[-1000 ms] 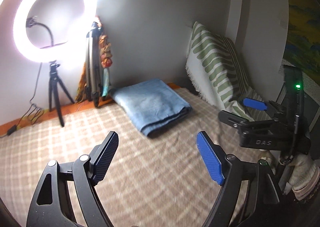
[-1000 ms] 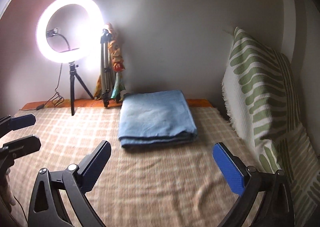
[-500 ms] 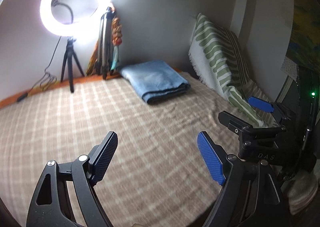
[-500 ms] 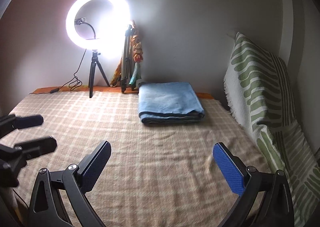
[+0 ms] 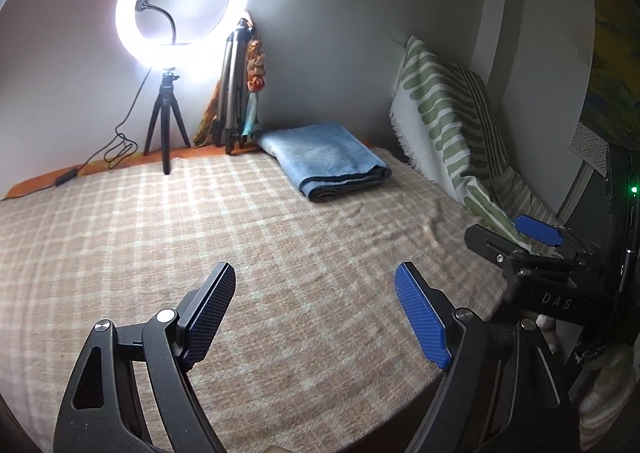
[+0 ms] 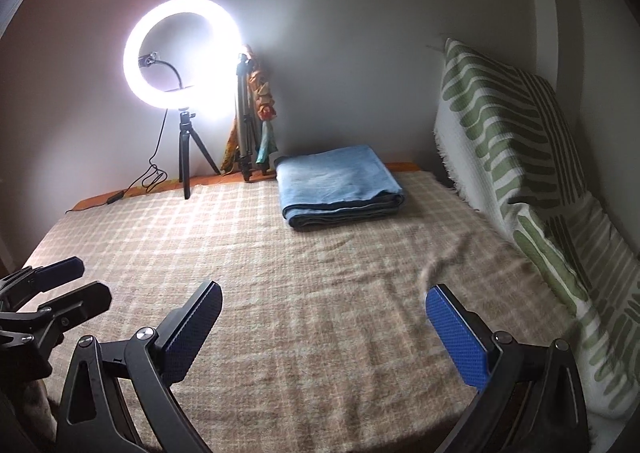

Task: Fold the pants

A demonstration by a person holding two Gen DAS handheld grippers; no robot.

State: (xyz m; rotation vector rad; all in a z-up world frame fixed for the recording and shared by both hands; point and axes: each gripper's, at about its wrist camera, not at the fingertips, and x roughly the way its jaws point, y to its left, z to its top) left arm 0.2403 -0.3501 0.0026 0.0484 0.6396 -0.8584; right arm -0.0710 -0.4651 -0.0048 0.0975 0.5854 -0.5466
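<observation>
Pants [image 6: 340, 183] — light blue denim, by the look of the cloth — lie already folded into a compact rectangle at the far end of the bed, on the checked beige blanket [image 6: 320, 313], close to the wall and just beside the feet of the silver tripod [image 6: 244, 121]. The layered fold edge faces the grippers and no leg or waistband trails loose. Judged from that, the folding itself looks done and this is the closing stage of the task, with nothing left on the bundle to correct unless it is to be moved or squared.

If any further move is called for, it would be a long reach across the bare blanket to the bundle, with both grippers brought to its near edge together so the layers do not slide apart.

Left gripper [image 5: 314, 311] hovers over the near part of the blanket, angled down at the bed, its jaws spread wide with nothing between them. Right gripper [image 6: 324, 327] sits alongside it at much the same downward tilt — also wide and empty. Both are well apart from the pants. A lit ring light [image 6: 182, 53] stands against the far wall, and a green-patterned cushion [image 6: 508, 125] leans along the right side.
</observation>
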